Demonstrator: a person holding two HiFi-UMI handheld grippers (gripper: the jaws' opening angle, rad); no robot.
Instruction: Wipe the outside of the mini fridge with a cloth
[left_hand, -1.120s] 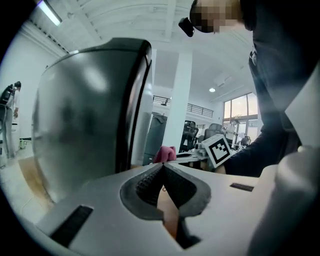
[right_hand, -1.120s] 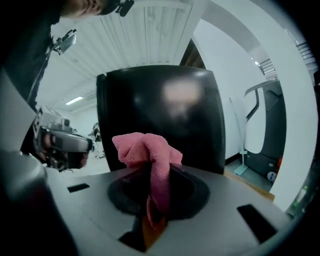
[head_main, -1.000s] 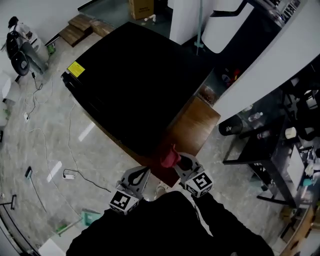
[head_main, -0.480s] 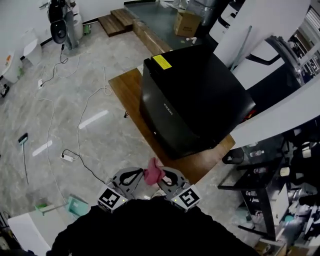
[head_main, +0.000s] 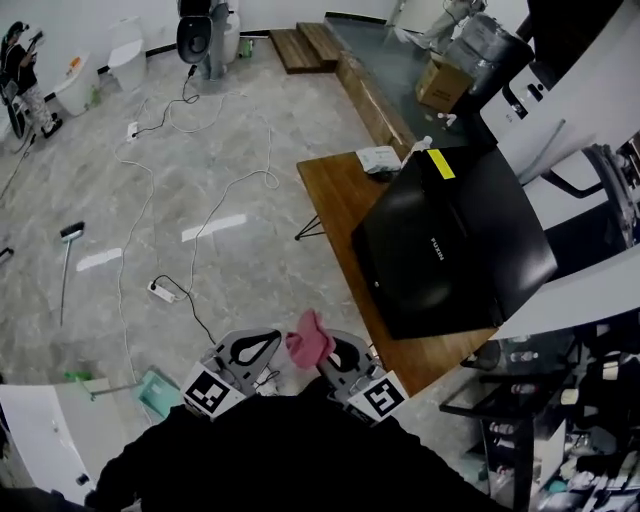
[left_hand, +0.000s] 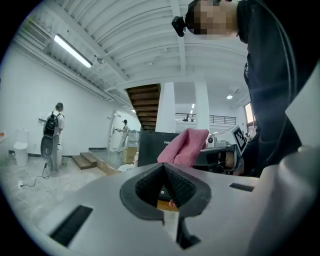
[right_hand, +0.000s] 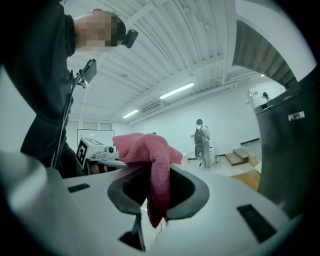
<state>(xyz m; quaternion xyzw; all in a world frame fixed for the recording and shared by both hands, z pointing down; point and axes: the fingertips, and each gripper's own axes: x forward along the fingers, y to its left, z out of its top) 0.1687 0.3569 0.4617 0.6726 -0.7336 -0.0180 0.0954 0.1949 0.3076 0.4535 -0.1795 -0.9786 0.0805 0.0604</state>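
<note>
The right tongs (head_main: 347, 357) are clamping a pink cloth (head_main: 308, 338); the left tongs (head_main: 250, 350) are sitting closed, empty. Ahead and rightward of both, the black mini fridge (head_main: 450, 240) is resting on a wooden counter (head_main: 335, 190), bearing a yellow sticker (head_main: 441, 163) and white brand lettering (head_main: 437, 249) too small to read.

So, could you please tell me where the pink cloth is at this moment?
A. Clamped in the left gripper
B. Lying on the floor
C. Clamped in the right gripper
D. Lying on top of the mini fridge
C: the right gripper view shows the pink cloth pinched between the jaws of the right gripper, while the left gripper has its jaws closed together on nothing.
</note>
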